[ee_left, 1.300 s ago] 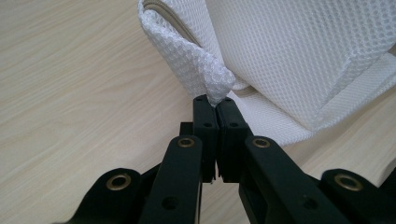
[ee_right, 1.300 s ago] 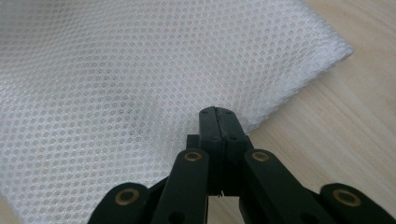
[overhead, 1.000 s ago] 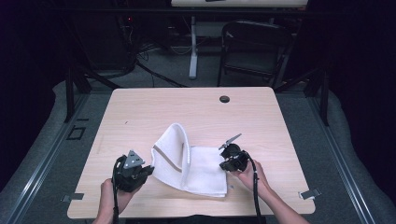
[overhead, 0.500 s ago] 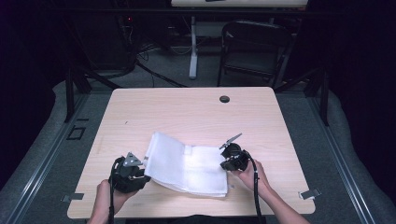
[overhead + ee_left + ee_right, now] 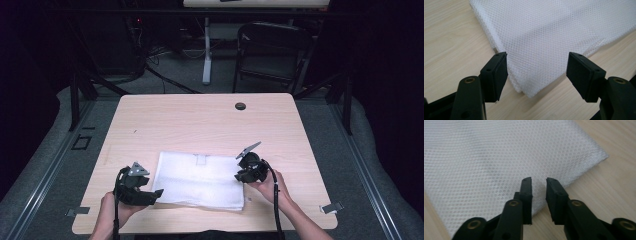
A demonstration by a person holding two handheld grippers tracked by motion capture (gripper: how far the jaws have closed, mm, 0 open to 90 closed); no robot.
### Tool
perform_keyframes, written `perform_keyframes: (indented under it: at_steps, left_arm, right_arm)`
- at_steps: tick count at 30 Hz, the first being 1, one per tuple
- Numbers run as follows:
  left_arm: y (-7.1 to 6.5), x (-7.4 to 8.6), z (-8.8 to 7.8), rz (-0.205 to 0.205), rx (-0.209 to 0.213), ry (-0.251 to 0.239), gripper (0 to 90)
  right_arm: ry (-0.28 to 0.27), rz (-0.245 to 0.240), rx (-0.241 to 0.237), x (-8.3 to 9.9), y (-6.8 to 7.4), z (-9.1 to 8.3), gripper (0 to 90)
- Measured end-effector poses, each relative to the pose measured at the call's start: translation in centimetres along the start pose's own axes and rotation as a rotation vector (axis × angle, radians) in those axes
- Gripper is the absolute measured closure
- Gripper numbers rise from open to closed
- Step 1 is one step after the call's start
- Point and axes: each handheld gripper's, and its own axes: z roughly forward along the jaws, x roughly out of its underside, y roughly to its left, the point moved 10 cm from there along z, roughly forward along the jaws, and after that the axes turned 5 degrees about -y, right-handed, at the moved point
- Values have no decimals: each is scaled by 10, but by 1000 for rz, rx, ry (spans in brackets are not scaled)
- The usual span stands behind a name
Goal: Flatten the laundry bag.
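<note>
**A:** Where is your cloth right now?

**B:** The white mesh cloth [image 5: 199,180] lies flat and folded on the light wooden worktop [image 5: 200,120], near the edge closest to you, between your two hands. It forms a wide rectangle, and a small tab [image 5: 200,159] shows at its far edge.

**A:** And your left claw?

**B:** Your left claw [image 5: 150,196] sits at the cloth's near left corner. Its jaws have just been opening and now stand wide apart. In the left gripper view [image 5: 541,72] the folded corner of the cloth [image 5: 544,37] lies between the pads, yet neither pad presses on it, so you hold nothing there.

**A:** The right one?

**B:** Your right claw [image 5: 243,176] is over the cloth's right edge, close to the near right corner. Its jaws have just been opening too, but only a little: the right gripper view [image 5: 539,195] shows a narrow gap between the pads. The mesh [image 5: 486,162] lies flat beneath them, and nothing is pinched in the gap.

**A:** Anything else on the worktop?

**B:** A dark round cable port [image 5: 240,106] sits near the far edge, well apart from your cloth.
</note>
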Motion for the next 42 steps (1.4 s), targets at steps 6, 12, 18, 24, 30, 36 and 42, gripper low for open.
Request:
perform_keyframes:
  at_steps: [6, 12, 18, 24, 30, 36, 42]
  left_arm:
    - [2, 3, 5, 7, 8, 18, 319]
    - [-1, 1, 8, 22, 8, 15, 228]
    - [-3, -1, 11, 30, 4, 7, 147]
    - [-3, -1, 15, 49, 10, 13, 147]
    - [-9, 0, 16, 77, 27, 16, 155]
    - [-11, 2, 19, 88, 37, 28, 159]
    - [-13, 4, 23, 97, 44, 42, 166]
  right_arm:
    - [-56, -52, -8, -5, 19, -29, 582]
    - [-40, -100, -26, 8, 46, -36, 522]
    - [30, -143, -49, 24, 65, -25, 444]
    - [45, -181, -57, 26, 72, -18, 511]
    - [79, -238, -69, 30, 86, -5, 606]
    - [117, -263, -61, 35, 85, 6, 698]
    - [113, -269, -57, 35, 83, 7, 825]
